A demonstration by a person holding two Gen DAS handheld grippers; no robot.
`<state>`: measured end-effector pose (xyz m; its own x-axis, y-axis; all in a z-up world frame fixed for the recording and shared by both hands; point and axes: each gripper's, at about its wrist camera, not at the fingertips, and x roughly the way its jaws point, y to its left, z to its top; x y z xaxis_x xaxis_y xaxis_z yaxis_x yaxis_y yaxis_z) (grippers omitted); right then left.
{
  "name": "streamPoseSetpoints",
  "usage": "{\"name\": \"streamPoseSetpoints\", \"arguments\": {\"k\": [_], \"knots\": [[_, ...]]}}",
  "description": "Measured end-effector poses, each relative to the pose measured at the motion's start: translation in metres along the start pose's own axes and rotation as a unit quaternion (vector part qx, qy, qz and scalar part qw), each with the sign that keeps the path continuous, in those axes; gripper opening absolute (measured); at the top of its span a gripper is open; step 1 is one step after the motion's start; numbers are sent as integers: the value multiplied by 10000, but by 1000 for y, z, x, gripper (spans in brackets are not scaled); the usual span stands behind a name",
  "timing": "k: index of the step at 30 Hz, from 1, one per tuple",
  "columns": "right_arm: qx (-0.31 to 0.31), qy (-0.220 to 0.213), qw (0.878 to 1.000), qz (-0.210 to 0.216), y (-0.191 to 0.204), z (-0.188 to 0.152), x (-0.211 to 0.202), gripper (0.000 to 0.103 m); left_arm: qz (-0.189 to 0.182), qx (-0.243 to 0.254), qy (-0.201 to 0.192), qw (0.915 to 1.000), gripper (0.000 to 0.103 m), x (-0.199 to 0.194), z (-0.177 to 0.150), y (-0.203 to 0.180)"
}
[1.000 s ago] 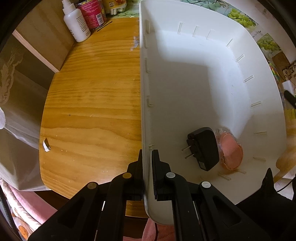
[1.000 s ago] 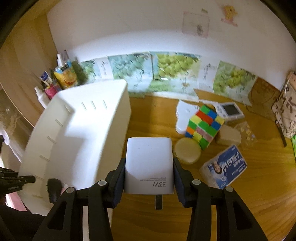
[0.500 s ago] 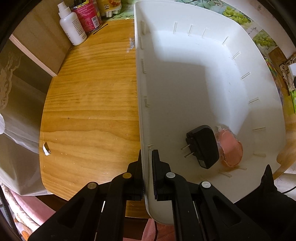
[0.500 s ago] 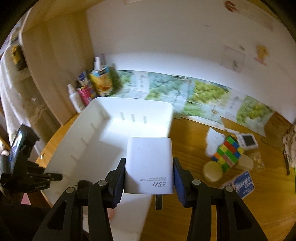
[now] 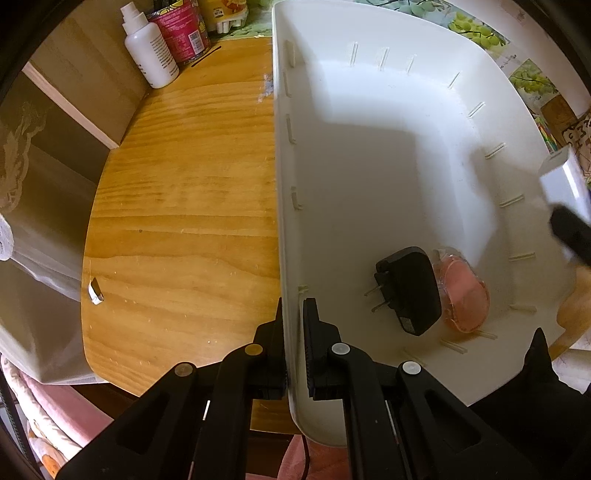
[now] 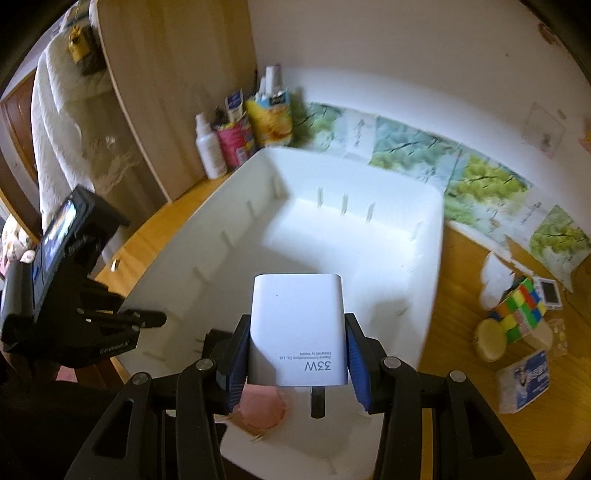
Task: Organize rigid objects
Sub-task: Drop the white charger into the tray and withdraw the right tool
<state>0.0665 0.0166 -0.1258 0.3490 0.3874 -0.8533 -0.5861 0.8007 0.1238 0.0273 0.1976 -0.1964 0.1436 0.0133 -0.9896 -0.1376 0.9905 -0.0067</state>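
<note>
My left gripper (image 5: 294,314) is shut on the near left wall of a white plastic bin (image 5: 369,155) that stands on the wooden table. On the bin's floor lie a black plug adapter (image 5: 410,290) and a pink round object in clear wrap (image 5: 463,295). My right gripper (image 6: 297,349) is shut on a white 33W charger (image 6: 297,325), held above the white bin (image 6: 332,236). In the left wrist view the white charger (image 5: 565,184) shows at the right edge over the bin's rim. The left gripper (image 6: 147,319) appears at the left in the right wrist view.
A white spray bottle (image 5: 147,55) and a red can (image 5: 179,31) stand at the table's back left. Right of the bin lie a colour cube (image 6: 517,310), a round yellow puck (image 6: 489,339), a blue-and-white packet (image 6: 526,380) and a small white device (image 6: 550,293).
The right gripper has carried the white charger leftward, from beside the bin to above it, and rolled. The charger now enters the left wrist view. The left gripper stays clamped on the bin wall.
</note>
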Motion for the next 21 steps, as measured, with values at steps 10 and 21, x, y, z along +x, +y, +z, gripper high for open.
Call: {"name": "streamPoseSetpoints", "arguments": {"k": [10,21], "knots": [[-284,399,9988,-43,30,-5,21,47,54,90,7,9999,6,3,0,-2],[-164,19,9998,-88,27,1,8,58,70,133,3,9999,6,3,-3,-4]]}}
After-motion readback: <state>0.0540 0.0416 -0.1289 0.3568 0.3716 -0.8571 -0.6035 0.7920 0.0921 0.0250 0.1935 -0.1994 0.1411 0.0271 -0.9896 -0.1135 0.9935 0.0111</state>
